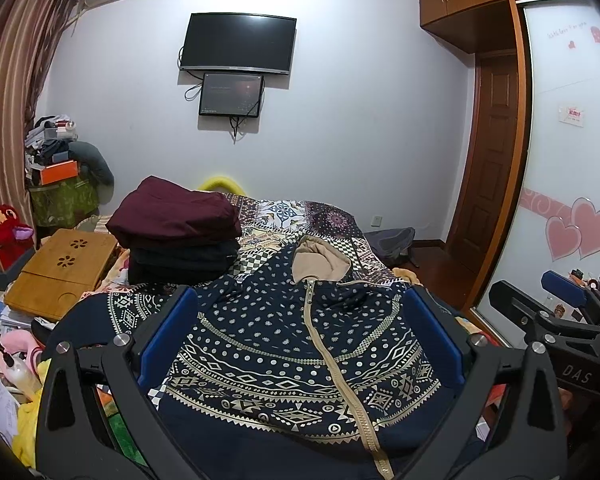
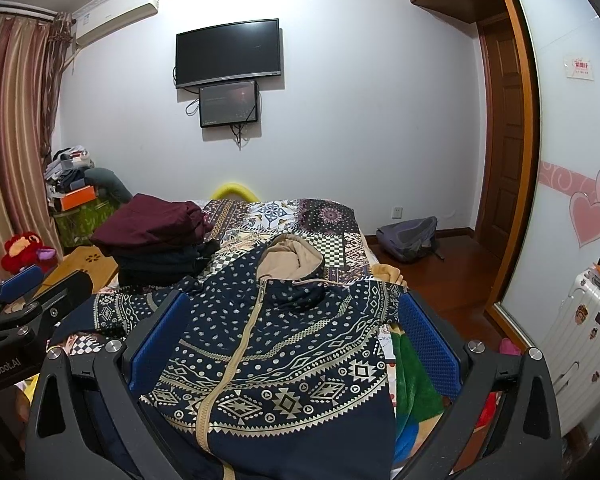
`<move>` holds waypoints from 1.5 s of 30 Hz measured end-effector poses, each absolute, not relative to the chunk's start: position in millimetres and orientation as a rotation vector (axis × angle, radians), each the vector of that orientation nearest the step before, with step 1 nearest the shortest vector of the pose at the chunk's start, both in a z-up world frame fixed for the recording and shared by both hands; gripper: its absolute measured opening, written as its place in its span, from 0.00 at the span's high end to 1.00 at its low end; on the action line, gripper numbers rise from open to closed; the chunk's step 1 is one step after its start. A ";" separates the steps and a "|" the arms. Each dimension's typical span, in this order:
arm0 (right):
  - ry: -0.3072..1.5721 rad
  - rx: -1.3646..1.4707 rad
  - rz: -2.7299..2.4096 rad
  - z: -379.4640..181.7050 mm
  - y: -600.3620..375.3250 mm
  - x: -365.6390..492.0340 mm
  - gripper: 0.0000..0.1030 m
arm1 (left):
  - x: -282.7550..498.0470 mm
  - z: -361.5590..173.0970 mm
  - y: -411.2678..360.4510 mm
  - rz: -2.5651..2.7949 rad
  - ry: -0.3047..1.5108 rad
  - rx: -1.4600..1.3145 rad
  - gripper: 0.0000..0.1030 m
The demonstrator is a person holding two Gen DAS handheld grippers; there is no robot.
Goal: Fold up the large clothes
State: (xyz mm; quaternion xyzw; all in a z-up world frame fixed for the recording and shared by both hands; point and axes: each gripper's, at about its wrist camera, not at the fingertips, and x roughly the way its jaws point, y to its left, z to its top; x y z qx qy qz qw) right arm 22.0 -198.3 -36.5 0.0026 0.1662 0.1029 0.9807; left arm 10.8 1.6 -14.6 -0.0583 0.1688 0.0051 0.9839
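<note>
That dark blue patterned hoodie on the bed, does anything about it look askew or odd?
Slightly. The dark blue patterned zip-up hoodie lies flat, zipped, hood up, but one sleeve sprawls sideways, unfolded. Both grippers, left and right, hover open.

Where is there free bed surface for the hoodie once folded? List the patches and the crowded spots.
The free patch is the patchwork quilt beyond the hood, right of the folded clothes stack. A narrower strip lies right of the hood by the bed edge. It is crowded at left, with the stack and the wooden lap desk. The hoodie covers the near bed.
</note>
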 end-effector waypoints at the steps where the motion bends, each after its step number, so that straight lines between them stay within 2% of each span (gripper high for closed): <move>1: 0.335 0.005 0.207 -36.3 -198.2 21.9 0.00 | 11.0 -15.2 1.2 0.011 0.339 -0.116 0.00; 45: 0.391 -0.028 0.226 -43.7 -183.0 45.4 0.00 | 33.2 -17.6 34.3 0.093 0.362 -0.135 0.00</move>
